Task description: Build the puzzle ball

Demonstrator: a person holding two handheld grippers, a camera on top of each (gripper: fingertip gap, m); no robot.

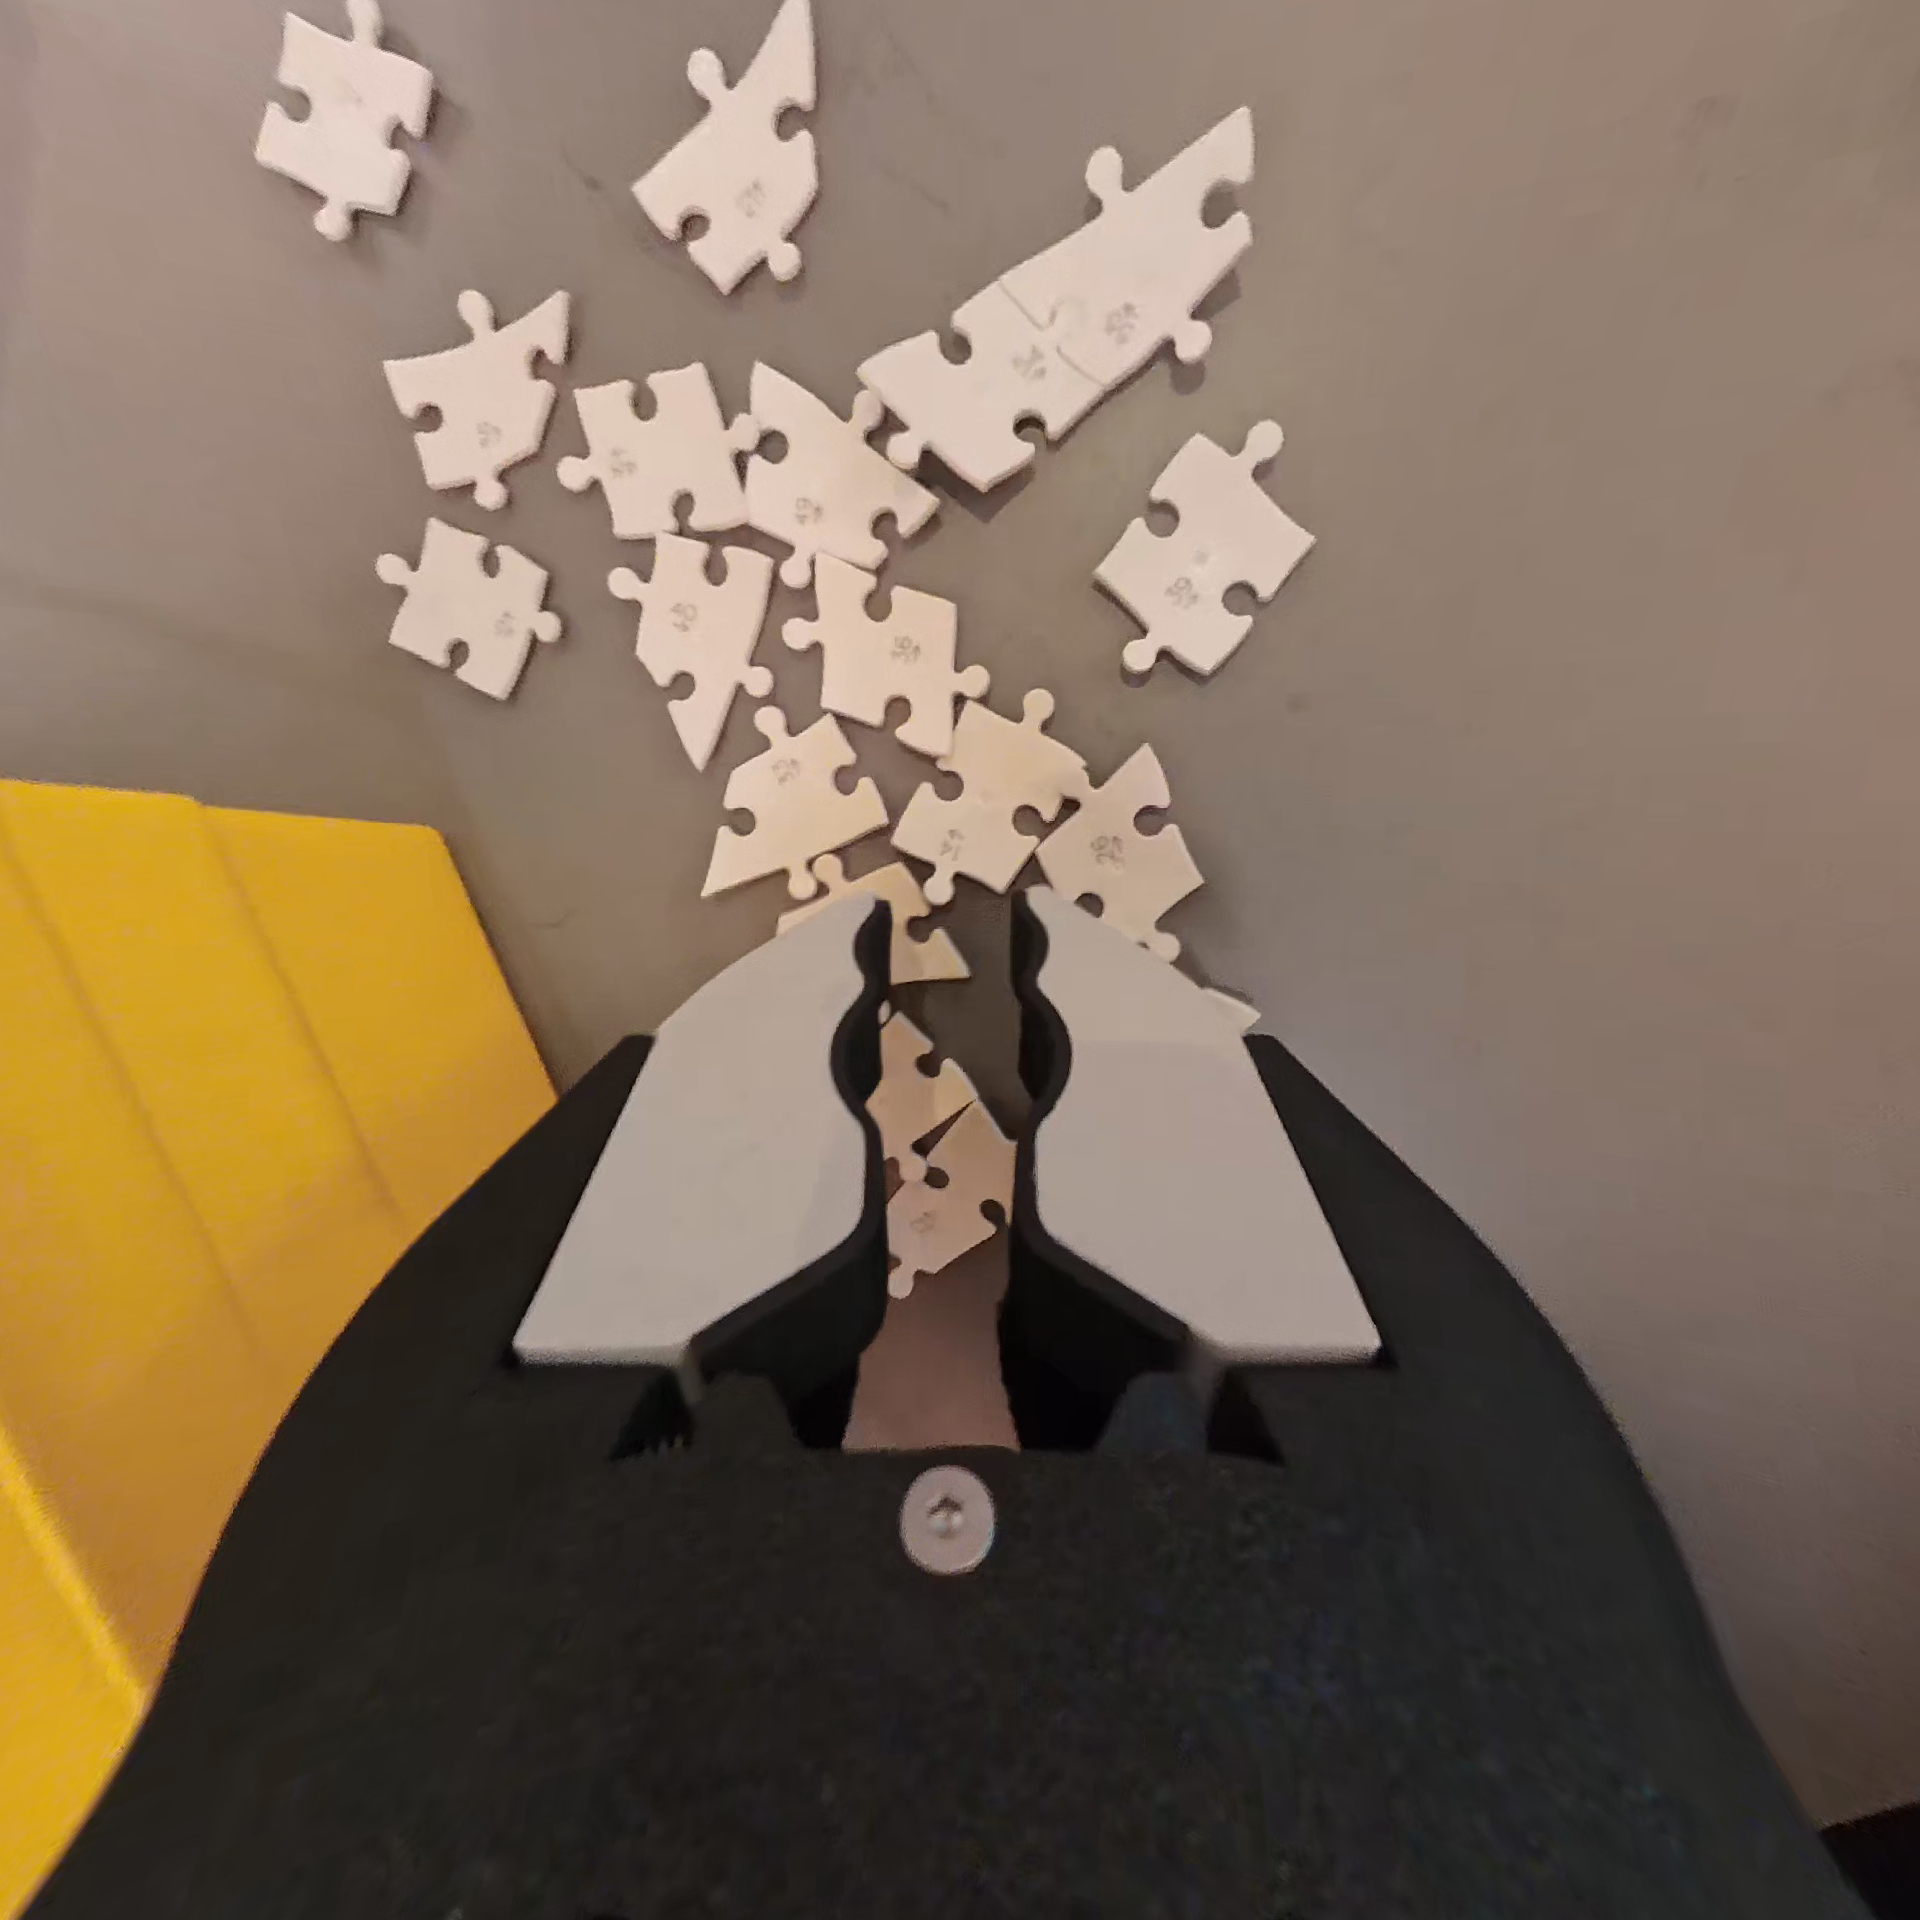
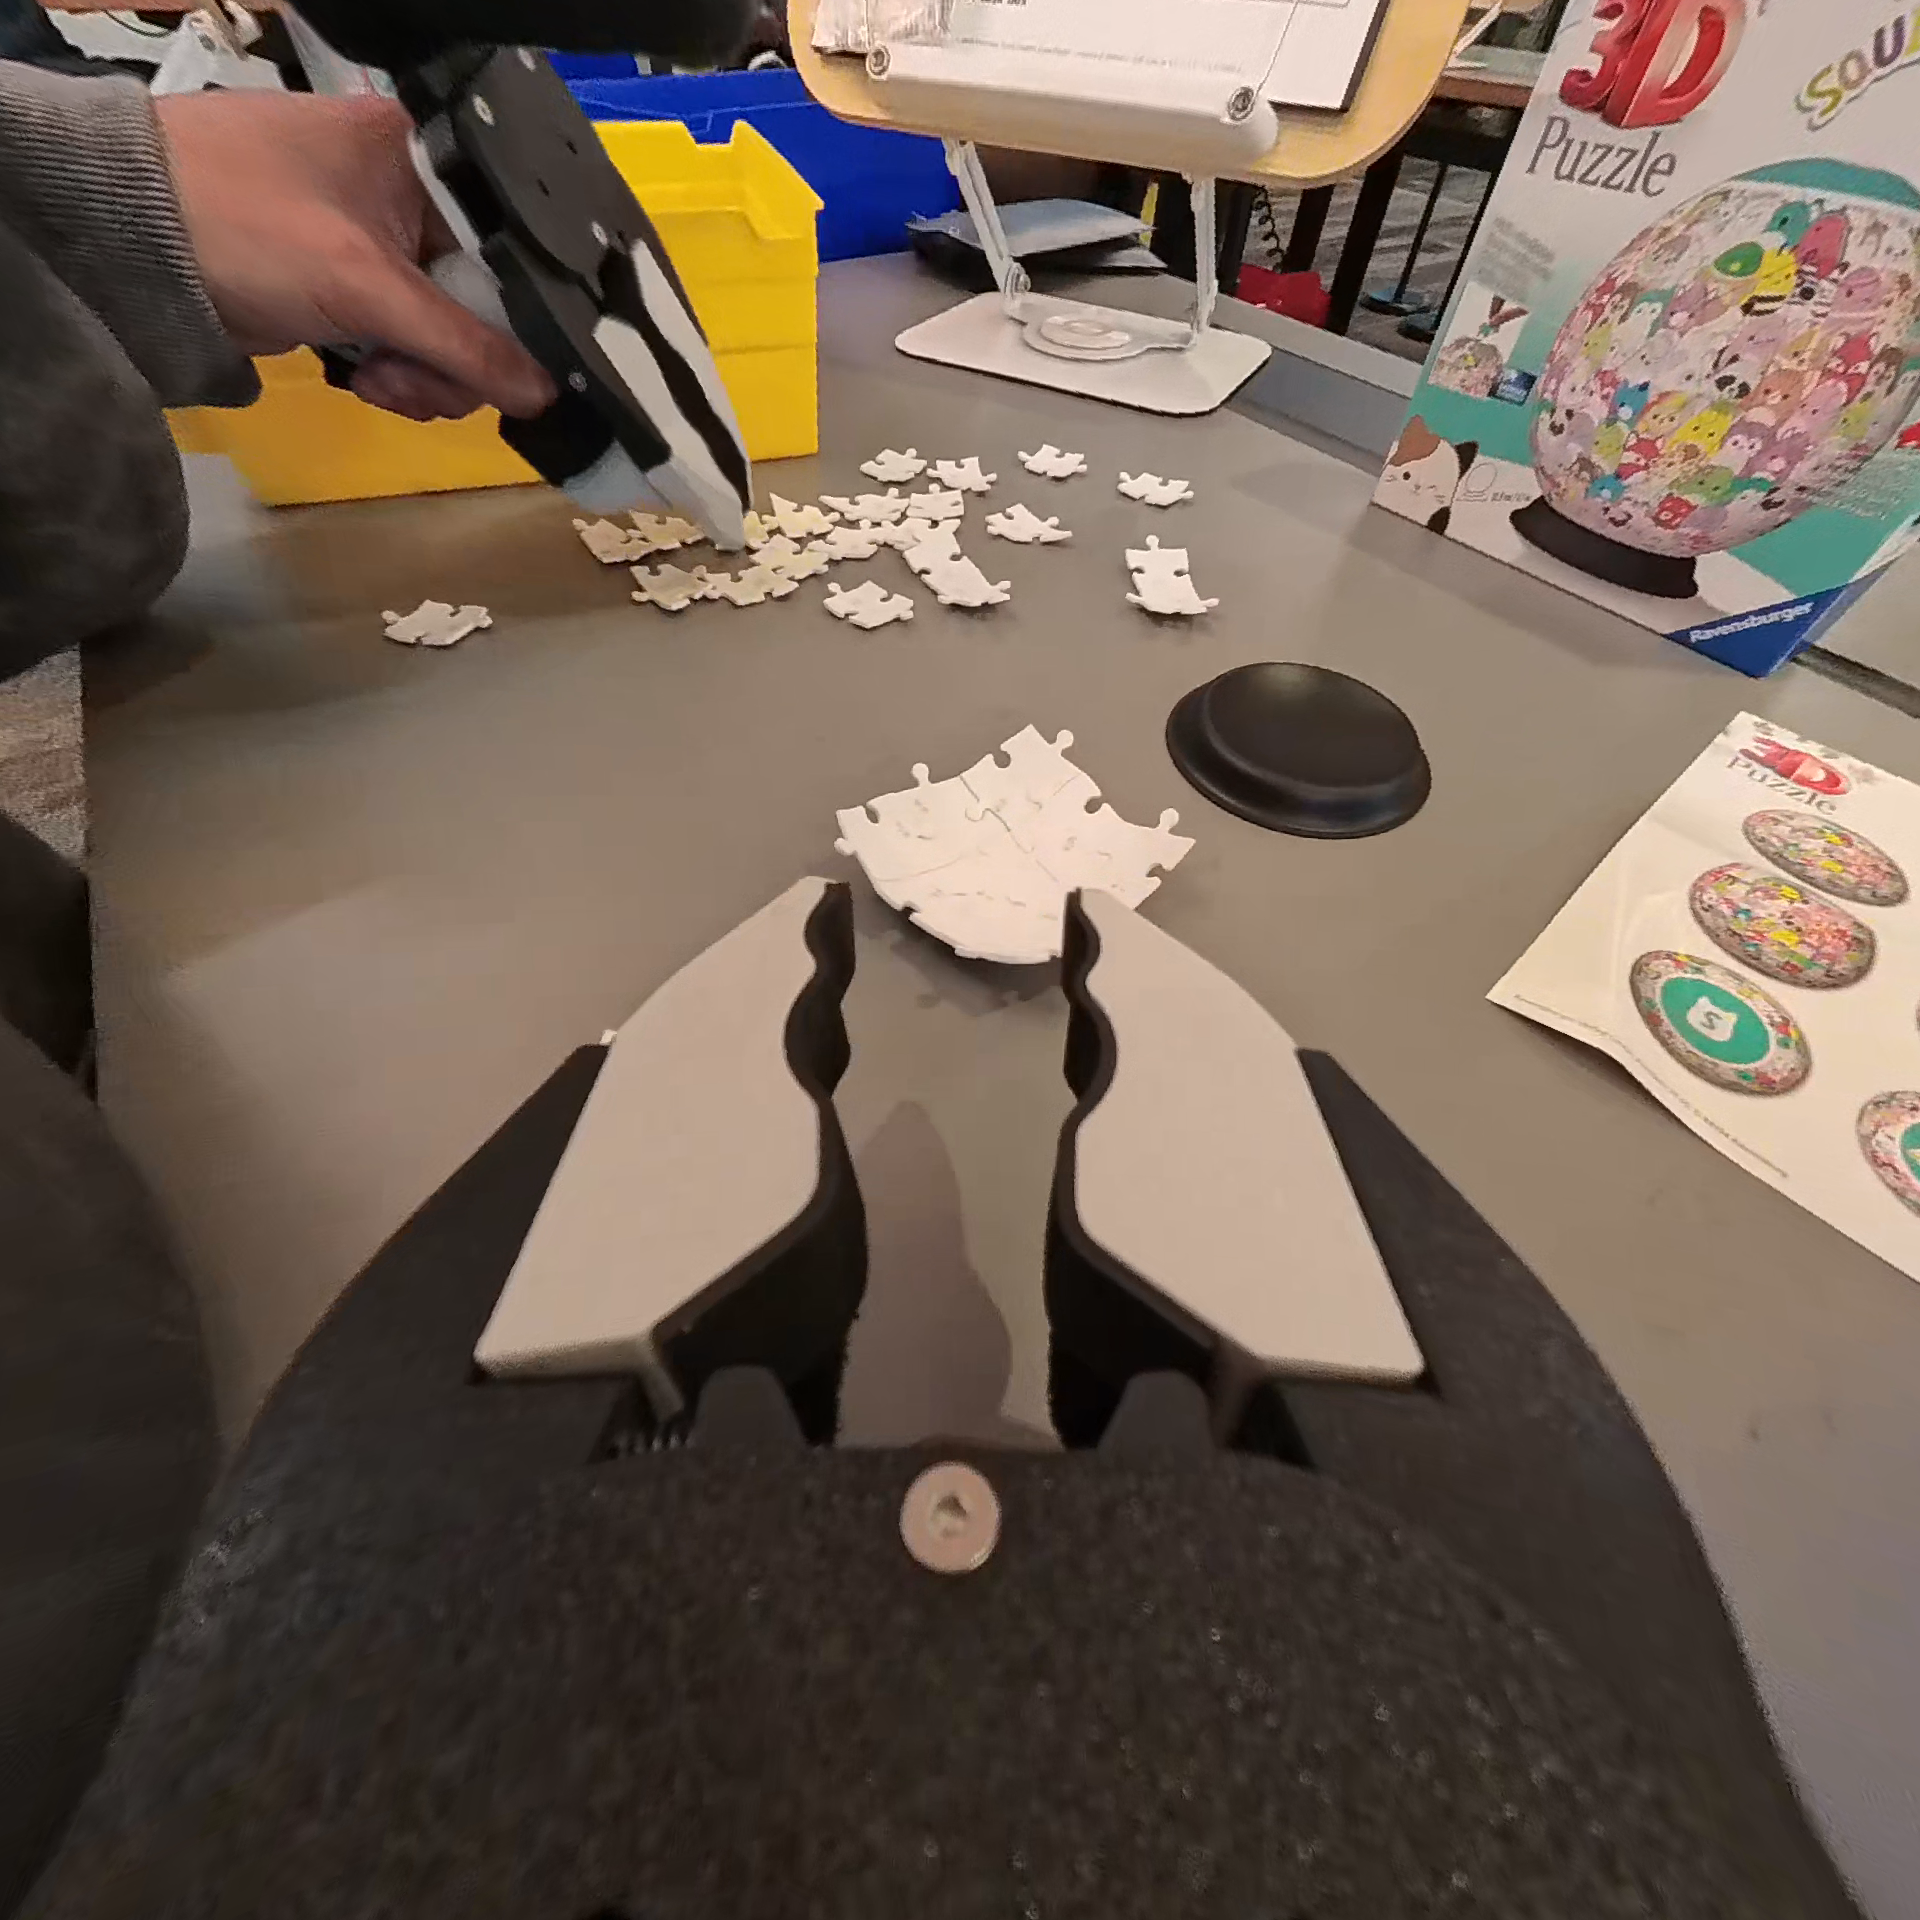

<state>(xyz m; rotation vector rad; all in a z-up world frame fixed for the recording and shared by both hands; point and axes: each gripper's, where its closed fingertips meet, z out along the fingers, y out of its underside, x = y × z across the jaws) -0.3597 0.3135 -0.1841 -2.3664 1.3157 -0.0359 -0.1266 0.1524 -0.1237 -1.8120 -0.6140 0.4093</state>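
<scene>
Writing shows in four places; none of it is repeated here. A tall puzzle box (image 2: 1683, 343) at the far right corner of the table (image 2: 520, 779) carries large coloured lettering above a ball picture and a small brand mark on its lower blue corner. A leaflet (image 2: 1745, 997) at the right edge has a red heading. The loose puzzle pieces (image 1: 894, 644) each bear a small grey printed mark. A white sheet (image 2: 1122, 42) on a stand at the far edge has fine print, too small to make out.

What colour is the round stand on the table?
Black; the round stand shows best in the right wrist view.
</scene>
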